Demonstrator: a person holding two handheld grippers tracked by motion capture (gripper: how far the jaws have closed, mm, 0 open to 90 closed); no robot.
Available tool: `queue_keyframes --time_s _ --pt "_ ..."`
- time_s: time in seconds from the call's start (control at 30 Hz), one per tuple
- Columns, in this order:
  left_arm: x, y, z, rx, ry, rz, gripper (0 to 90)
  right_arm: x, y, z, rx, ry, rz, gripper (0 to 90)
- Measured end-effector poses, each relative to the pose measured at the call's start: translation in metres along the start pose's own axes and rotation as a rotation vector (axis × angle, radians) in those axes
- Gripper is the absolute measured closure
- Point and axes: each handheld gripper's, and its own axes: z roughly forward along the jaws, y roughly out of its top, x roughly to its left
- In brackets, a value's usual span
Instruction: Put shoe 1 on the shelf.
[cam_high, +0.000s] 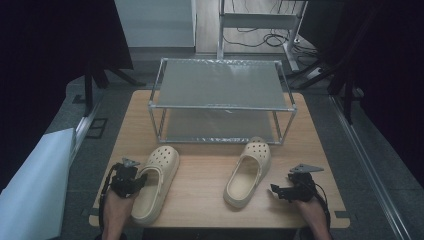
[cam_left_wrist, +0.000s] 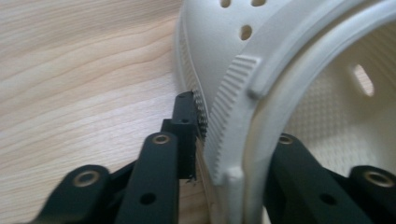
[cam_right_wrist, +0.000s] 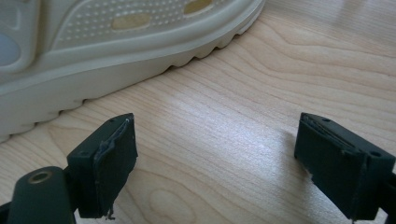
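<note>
Left claw (cam_high: 141, 179) clamped on left clog's (cam_high: 156, 183) side wall for lifting; right claw (cam_right_wrist: 212, 163) gapes empty just beside right clog (cam_right_wrist: 116, 51).

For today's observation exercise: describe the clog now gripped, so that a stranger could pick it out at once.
On the wooden table, before the two-tier metal rack, lie two cream clogs. It is the left clog, nearest the table's front-left corner. Unlike the right clog, the left gripper clamps its side wall.

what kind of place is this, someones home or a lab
Most likely a lab or recording workspace, not a home: a bare wooden table holds a metal two-shelf rack, dark curtains hang at both sides, and cables trail on the floor behind.
</note>
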Motion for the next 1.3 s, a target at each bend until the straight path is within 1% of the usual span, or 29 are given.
queue_keyframes --time_s 0.07,0.17,0.2,0.23,0.33,0.4,0.5,0.73,0.8,0.83,0.93,1.1,1.3 --pt "0.004 0.0 0.0 -0.001 -0.015 -0.008 77.3 0.0 0.0 0.0 0.0 0.004 -0.001 12.5" --pt "0.011 -0.002 -0.001 -0.01 -0.054 -0.052 77.9 0.001 0.001 0.0 0.001 0.013 -0.005 12.5" --pt "0.011 -0.002 -0.001 -0.01 -0.054 -0.052 77.9 0.001 0.001 0.0 -0.001 0.013 -0.005 12.4" --pt "0.015 -0.002 -0.001 -0.015 -0.081 -0.077 78.0 0.001 0.001 0.0 -0.004 0.016 -0.005 12.4" --pt "0.021 -0.003 -0.002 -0.028 -0.129 -0.112 78.1 0.001 0.001 -0.001 -0.013 0.015 -0.001 12.3" --pt "0.023 -0.003 -0.003 -0.037 -0.149 -0.127 78.0 0.0 0.001 -0.001 -0.016 0.016 0.002 12.3" --pt "0.024 -0.002 -0.005 -0.046 -0.173 -0.14 78.0 0.0 0.001 -0.001 -0.015 0.017 0.001 12.3" --pt "0.025 0.004 -0.012 -0.083 -0.237 -0.169 77.9 0.0 0.001 -0.001 -0.015 0.018 0.001 12.3" --pt "0.024 0.005 -0.013 -0.086 -0.244 -0.173 77.9 0.0 0.001 -0.001 -0.014 0.019 0.001 12.3" --pt "0.024 0.007 -0.015 -0.093 -0.264 -0.179 77.9 0.0 0.0 -0.001 -0.014 0.02 0.001 12.3" --pt "0.025 0.01 -0.017 -0.099 -0.294 -0.189 77.9 0.0 0.0 0.0 -0.012 0.022 0.001 12.3" --pt "0.025 0.015 -0.021 -0.107 -0.348 -0.198 77.9 0.0 0.0 0.0 -0.011 0.026 0.002 12.4" --pt "0.022 0.025 -0.028 -0.118 -0.407 -0.193 77.8 0.0 0.0 0.0 -0.011 0.027 0.002 12.4"
